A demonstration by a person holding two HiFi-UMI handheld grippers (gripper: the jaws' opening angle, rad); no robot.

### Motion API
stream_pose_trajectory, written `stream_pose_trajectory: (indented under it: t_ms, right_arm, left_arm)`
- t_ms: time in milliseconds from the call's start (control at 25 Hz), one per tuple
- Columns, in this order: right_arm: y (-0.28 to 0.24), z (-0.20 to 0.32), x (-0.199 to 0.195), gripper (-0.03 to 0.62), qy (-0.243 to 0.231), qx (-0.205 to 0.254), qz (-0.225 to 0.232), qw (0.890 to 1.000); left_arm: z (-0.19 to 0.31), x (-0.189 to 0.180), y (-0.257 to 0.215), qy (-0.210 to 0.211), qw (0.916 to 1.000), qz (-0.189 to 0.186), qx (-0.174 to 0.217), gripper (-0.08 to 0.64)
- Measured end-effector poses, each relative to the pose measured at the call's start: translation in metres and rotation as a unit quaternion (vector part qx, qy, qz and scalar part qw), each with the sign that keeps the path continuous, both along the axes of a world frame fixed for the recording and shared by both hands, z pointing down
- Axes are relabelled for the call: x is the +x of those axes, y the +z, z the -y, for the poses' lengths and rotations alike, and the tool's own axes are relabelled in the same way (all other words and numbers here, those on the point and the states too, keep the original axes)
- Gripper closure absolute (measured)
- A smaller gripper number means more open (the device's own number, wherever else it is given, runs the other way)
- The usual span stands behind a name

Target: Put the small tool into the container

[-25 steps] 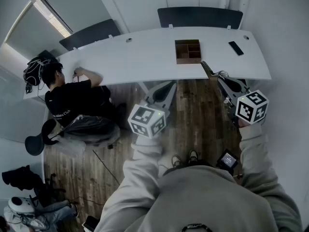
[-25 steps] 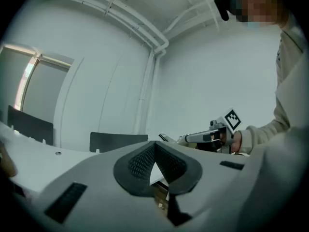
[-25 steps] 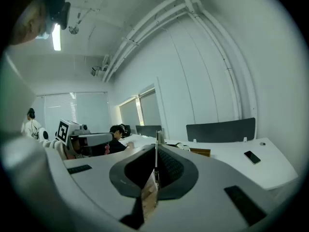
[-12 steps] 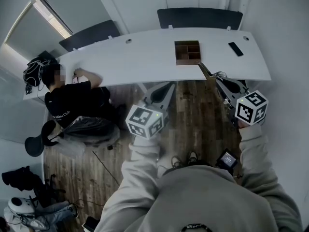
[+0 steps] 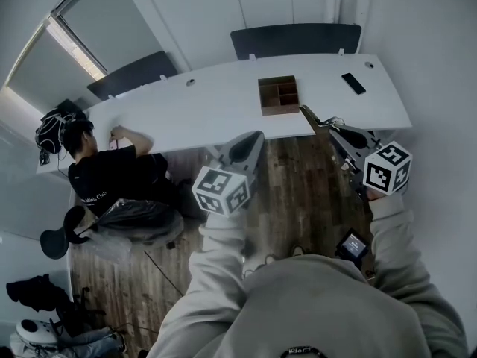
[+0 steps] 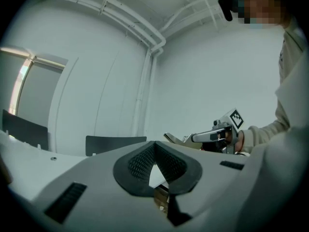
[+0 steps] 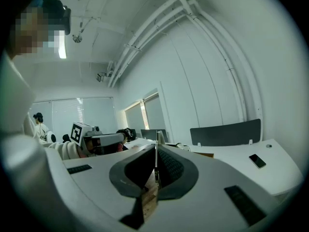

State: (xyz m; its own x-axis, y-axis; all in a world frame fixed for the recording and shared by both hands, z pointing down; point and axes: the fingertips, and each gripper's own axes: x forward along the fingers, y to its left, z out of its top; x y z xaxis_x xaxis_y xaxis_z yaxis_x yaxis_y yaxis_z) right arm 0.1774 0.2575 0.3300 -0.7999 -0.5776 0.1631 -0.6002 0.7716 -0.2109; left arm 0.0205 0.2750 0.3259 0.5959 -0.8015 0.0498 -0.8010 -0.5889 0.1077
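The wooden container (image 5: pixel 277 95), split into compartments, sits on the white table (image 5: pixel 201 107) near its front edge. My right gripper (image 5: pixel 328 127) is level just short of that edge, to the right of the container. It is shut on the small tool (image 5: pixel 309 115), a thin flat strip that pokes out toward the table. In the right gripper view the strip (image 7: pixel 155 154) stands edge-on between the jaws. My left gripper (image 5: pixel 257 136) hovers over the floor in front of the table, left of the container. Its jaws meet at the tips (image 6: pixel 154 144) with nothing between them.
A black phone (image 5: pixel 352 83) lies on the table to the right of the container. A person (image 5: pixel 112 162) sits at the table's left end. Two dark chairs (image 5: pixel 294 39) (image 5: pixel 134 71) stand behind the table. A wooden floor (image 5: pixel 298 192) lies under my grippers.
Both grippers have edged a little closer to the table's front edge, and the head view has shifted. The right gripper's hold on the strip is the same.
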Motion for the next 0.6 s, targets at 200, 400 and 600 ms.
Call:
stream_pose_trajectory:
  t_ms: [200, 400, 600]
  right_arm:
    - [-0.005, 0.014, 0.020, 0.571, -0.006, 0.005, -0.004, 1.000]
    - [0.007, 0.023, 0.033, 0.571, -0.012, -0.007, 0.004, 1.000]
    - [0.016, 0.046, 0.034, 0.571, -0.008, -0.013, 0.006, 1.000]
  left_arm:
    - [0.014, 0.031, -0.006, 0.021, 0.9998, 0.006, 0.001, 0.565]
    - [0.020, 0.041, 0.012, 0.017, 0.9995, 0.022, -0.017, 0.565]
    - [0.040, 0.023, 0.017, 0.005, 0.9995, 0.018, -0.023, 0.565]
